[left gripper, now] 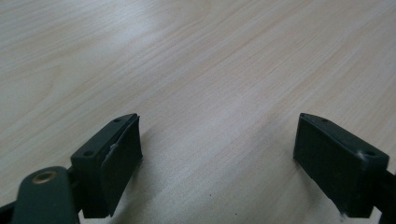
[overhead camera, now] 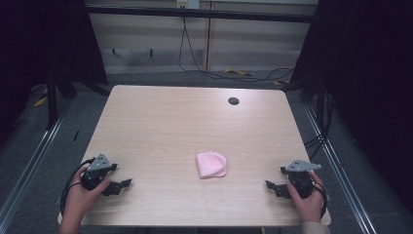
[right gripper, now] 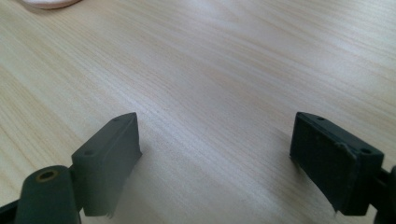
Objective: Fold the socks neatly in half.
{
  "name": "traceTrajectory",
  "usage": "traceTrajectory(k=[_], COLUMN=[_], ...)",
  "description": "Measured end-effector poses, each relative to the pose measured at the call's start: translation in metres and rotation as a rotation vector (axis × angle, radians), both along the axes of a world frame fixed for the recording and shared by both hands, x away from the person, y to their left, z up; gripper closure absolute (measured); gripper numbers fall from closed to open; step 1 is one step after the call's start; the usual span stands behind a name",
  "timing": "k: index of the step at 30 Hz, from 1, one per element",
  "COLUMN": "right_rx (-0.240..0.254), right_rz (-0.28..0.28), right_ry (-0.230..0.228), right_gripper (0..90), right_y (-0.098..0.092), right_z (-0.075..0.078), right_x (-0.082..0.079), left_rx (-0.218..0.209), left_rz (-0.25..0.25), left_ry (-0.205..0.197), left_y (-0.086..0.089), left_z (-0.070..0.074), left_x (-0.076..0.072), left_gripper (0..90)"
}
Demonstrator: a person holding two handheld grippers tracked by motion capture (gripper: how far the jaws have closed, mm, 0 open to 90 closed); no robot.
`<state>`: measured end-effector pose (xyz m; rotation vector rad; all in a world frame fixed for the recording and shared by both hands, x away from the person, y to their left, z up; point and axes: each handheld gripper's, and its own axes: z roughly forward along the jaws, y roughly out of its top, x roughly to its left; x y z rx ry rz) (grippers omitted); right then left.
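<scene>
One folded pink cloth (overhead camera: 212,164) lies on the wooden table (overhead camera: 160,122), a little toward the person's edge and right of the middle, well apart from both grippers. No writing can be read on it. Left gripper (overhead camera: 119,185) rests near the front left corner, its jaws spread wide over bare wood. Right gripper (overhead camera: 273,187) sits near the front right corner, jaws likewise parted and holding nothing. A dark round hole (overhead camera: 234,101) marks the table's far side.

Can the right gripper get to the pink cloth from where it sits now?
Probably yes. The right gripper rests near the table's front right corner, jaws wide open and pointing inward. The folded pink cloth lies apart from it toward the middle, with bare wood between them.
</scene>
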<state>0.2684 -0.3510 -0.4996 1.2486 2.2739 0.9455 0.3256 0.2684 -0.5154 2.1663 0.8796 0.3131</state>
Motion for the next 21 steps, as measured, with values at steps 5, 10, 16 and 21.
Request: traceTrajectory(k=[5, 10, 16, 21], right_rx=[0.001, 0.004, 0.005, -0.001], right_rz=[0.003, 0.007, 0.008, 0.008], right_ry=[0.002, 0.009, 0.008, 0.006], right_gripper=[14.6, 13.5, 13.4, 13.5], right_y=[0.0000, 0.0002, 0.0002, 0.0005], right_z=[0.0000, -0.0002, -0.0002, -0.0003], right_x=[0.0001, 0.0002, 0.0003, 0.0003], left_rx=[0.007, 0.008, 0.016, 0.017], left_rz=[-0.001, 0.000, -0.006, -0.015], left_ry=[-0.006, -0.010, -0.014, -0.003], left_y=[-0.0013, -0.0020, -0.0019, -0.0046], left_z=[-0.0007, -0.0013, -0.0012, -0.0021], left_x=[-0.0007, -0.0009, -0.0002, 0.0008], left_gripper=[13.5, 11.6, 10.9, 5.8])
